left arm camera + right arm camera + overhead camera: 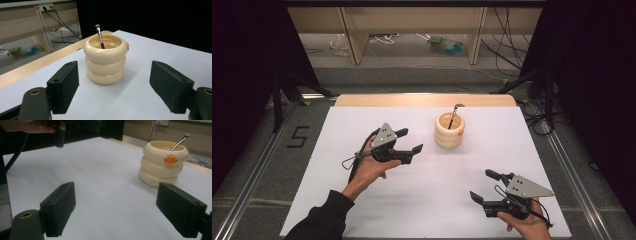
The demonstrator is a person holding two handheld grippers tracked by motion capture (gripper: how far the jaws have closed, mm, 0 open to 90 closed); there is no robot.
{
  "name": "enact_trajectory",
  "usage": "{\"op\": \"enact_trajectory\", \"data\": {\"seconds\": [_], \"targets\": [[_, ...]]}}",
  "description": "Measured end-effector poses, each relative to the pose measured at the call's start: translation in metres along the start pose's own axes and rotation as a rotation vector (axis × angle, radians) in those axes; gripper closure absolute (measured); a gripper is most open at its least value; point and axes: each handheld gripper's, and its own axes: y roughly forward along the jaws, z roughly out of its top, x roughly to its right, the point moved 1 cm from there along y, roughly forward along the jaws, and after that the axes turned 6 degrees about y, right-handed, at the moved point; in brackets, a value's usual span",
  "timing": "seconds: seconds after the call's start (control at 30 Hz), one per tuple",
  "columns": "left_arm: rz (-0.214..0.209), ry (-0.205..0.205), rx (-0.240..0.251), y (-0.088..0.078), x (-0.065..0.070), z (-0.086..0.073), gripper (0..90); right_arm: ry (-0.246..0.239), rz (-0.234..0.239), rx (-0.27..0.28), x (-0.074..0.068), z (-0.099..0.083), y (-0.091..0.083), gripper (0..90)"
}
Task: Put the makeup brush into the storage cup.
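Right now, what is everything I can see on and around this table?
Ringed holder: one, cream with an orange spot, far middle of the table.
Brush: one, dark handle, standing tilted inside the holder.
Table: one, white top with a wooden far edge.
Shelf unit: one, light wood, behind the table.
Cables: several, black, on the floor behind.
Left gripper: one, black, open, facing the holder.
Right gripper: one, black, open, near right corner.

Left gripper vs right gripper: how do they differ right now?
The left gripper is held close to the cream ringed holder, jaws pointing at it; the right gripper sits at the table's near edge, farther from the holder. The left hand reaches well over the white table; the right hand barely does. Both are open and hold nothing.
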Motion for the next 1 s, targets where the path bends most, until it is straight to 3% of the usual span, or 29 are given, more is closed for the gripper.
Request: {"op": "enact_trajectory", "data": {"seconds": [0.1, 0.43, 1.0], "targets": [[0.005, -0.007, 0.002, -0.006, 0.000, -0.002, 23.4, -0.005, -0.015, -0.041, 0.000, 0.001, -0.003, 17.2], [0.019, -0.013, 0.008, -0.025, -0.001, -0.011, 23.4, -0.004, -0.015, -0.040, 0.000, 0.001, -0.003, 17.2], [0.012, -0.019, 0.006, -0.034, 0.002, -0.016, 20.0, -0.008, -0.016, -0.038, 0.000, 0.001, -0.003, 17.2]]}}
